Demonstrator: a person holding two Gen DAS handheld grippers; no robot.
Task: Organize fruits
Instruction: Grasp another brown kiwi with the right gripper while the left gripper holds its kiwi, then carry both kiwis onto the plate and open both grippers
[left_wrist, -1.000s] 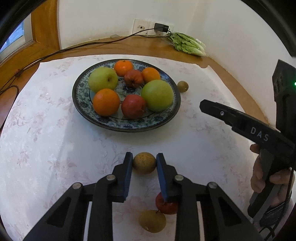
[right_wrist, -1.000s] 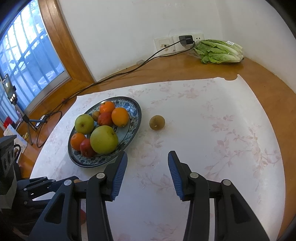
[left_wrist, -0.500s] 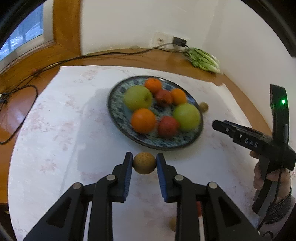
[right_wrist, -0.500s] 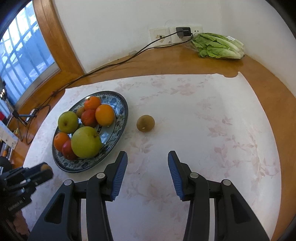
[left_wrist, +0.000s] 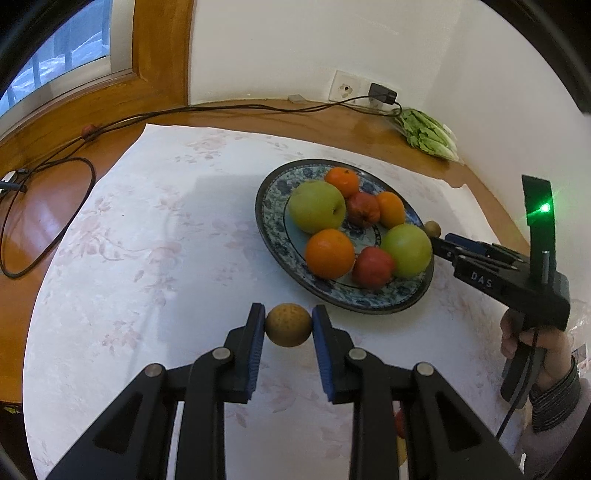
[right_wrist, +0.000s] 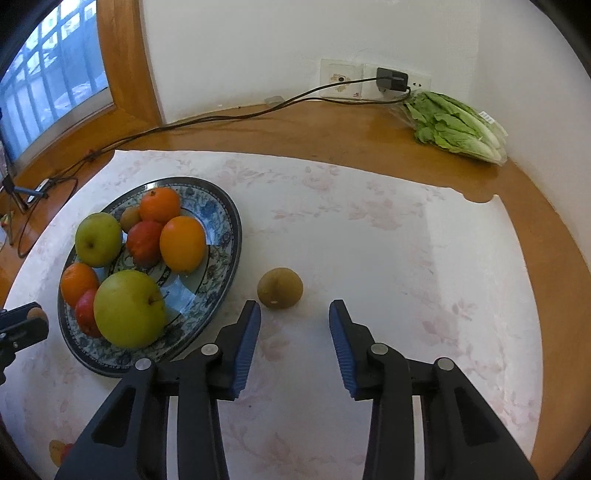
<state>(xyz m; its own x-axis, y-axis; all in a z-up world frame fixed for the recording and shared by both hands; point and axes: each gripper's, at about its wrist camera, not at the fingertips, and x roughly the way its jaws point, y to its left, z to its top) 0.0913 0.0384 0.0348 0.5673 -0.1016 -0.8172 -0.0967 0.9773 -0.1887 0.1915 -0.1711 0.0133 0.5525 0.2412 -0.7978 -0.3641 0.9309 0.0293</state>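
Left gripper (left_wrist: 288, 325) pinches a brown fruit (left_wrist: 288, 325); right gripper (right_wrist: 294, 314) gapes.

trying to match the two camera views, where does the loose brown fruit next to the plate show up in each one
Left wrist view: the brown fruit peeks out at the plate's far right rim, just beyond the tip of the right hand-held gripper.
Right wrist view: the same fruit lies on the cloth right of the plate, just ahead of the open fingers.
Shared landmark: the bagged lettuce by the wall socket.

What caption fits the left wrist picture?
Left gripper holds a small brown fruit near the plate of apples and oranges.
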